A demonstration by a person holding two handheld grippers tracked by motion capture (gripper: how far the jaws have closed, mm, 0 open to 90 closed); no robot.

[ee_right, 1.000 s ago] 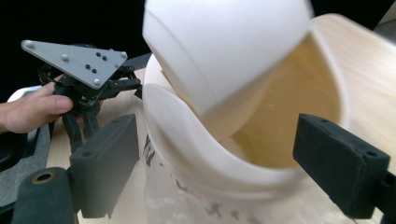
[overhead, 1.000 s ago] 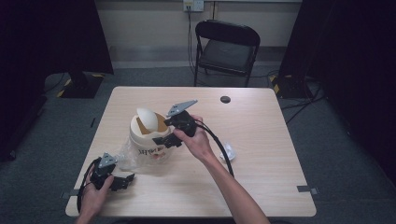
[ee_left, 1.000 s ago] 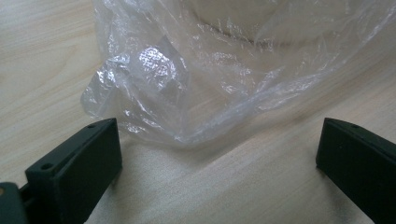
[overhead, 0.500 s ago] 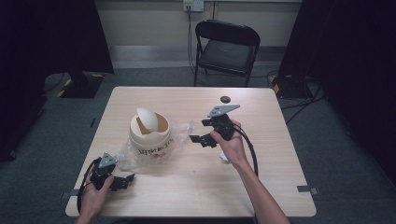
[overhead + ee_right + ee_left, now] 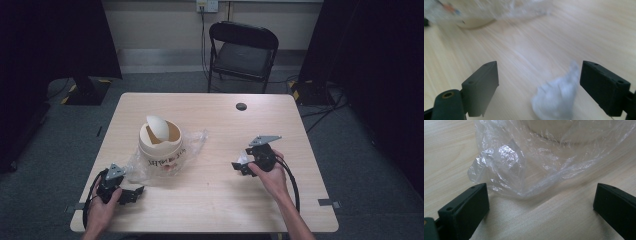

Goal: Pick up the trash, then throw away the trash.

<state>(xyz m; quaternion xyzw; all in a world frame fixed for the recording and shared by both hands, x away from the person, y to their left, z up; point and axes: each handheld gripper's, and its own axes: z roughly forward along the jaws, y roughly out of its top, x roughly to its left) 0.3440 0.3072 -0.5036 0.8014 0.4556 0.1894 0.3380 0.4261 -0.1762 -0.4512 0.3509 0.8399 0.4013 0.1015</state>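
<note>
Wooden table (image 5: pixel 210 200) holds a white bin (image 5: pixel 160 145). Right of the bin, the right gripper (image 5: pixel 539 82) gapes wide around a white wad (image 5: pixel 556 100). Left gripper (image 5: pixel 541 200) gapes wide too, near the bin's clear bag (image 5: pixel 524 167).

A crumpled white tissue wad (image 5: pixel 557 101) lies loose on the table.
</note>
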